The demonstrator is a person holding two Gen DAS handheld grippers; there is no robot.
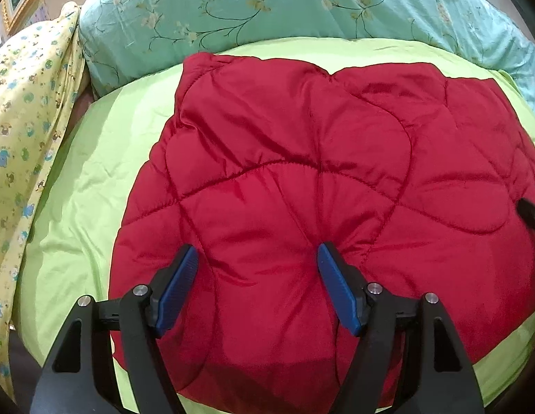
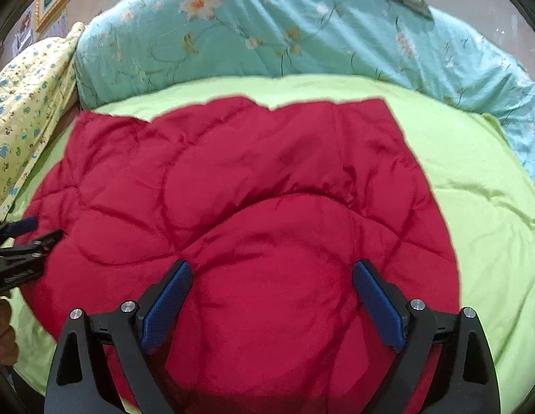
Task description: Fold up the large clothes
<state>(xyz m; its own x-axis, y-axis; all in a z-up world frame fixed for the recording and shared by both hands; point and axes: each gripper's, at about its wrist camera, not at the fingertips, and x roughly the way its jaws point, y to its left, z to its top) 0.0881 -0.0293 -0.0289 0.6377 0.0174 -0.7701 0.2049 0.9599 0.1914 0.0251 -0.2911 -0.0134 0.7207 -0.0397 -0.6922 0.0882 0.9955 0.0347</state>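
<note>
A red quilted padded garment (image 1: 302, 158) lies folded flat on a light green sheet (image 1: 81, 186), filling the middle of both views. In the left wrist view my left gripper (image 1: 257, 248) hangs over its near left part, jaws wide apart, blue pads (image 1: 174, 296) bare and nothing pinched between them. Fabric creases run toward the right fingertip. My right gripper (image 2: 272, 264) stands open the same way over the near right part of the garment (image 2: 267, 189). Each gripper shows at the other view's edge: the left gripper (image 2: 43, 229) and the right gripper (image 1: 533, 207).
A rolled teal floral quilt (image 1: 267, 7) runs along the far side of the bed. A yellow patterned cloth (image 1: 22, 110) drapes down the left side. A person's hand (image 2: 2, 331) shows at the lower left. Bare green sheet (image 2: 474, 189) lies right of the garment.
</note>
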